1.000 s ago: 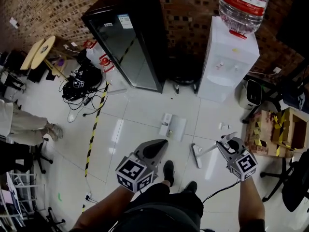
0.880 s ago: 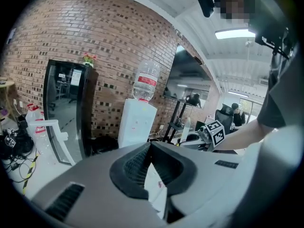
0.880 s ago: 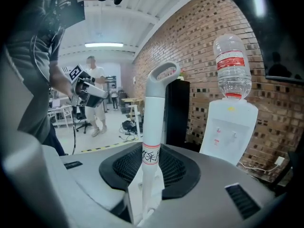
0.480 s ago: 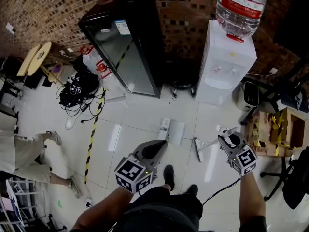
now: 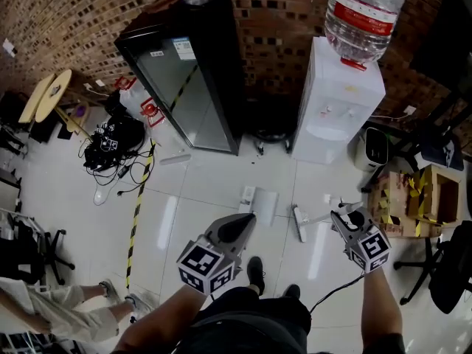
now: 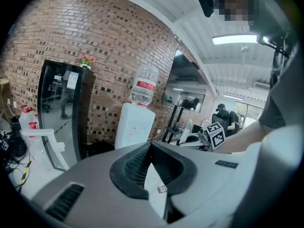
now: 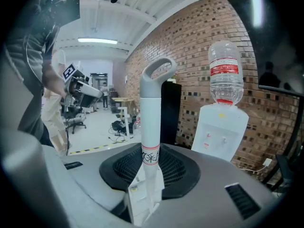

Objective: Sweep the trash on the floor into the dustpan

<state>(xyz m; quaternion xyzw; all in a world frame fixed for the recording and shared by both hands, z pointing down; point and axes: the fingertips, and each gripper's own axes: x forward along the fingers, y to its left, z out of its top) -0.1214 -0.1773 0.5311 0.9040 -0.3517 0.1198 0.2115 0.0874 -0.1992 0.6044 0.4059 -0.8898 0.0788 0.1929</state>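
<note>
In the head view my right gripper (image 5: 346, 216) is shut on the pale broom handle (image 5: 324, 218), which slants down to the broom head (image 5: 299, 224) on the white tiled floor. The right gripper view shows the same handle (image 7: 151, 127) standing up between the jaws, with a loop at its top. A grey-white dustpan (image 5: 264, 203) lies on the tiles just left of the broom head. A small white scrap (image 5: 327, 198) lies to the right of it. My left gripper (image 5: 247, 217) hangs above the floor near the dustpan, its jaws closed to a point and holding nothing.
A black glass-door cabinet (image 5: 184, 72) and a water dispenser (image 5: 335, 102) stand against the brick wall. Cardboard boxes (image 5: 413, 198) and an office chair (image 5: 450, 271) crowd the right. Yellow-black floor tape (image 5: 136, 212), a cable pile (image 5: 110, 142) and a person's legs (image 5: 66, 308) are on the left.
The person on the left has walked down toward the bottom left of the view. The view has tilted slightly. Both grippers and the broom have hardly moved.
</note>
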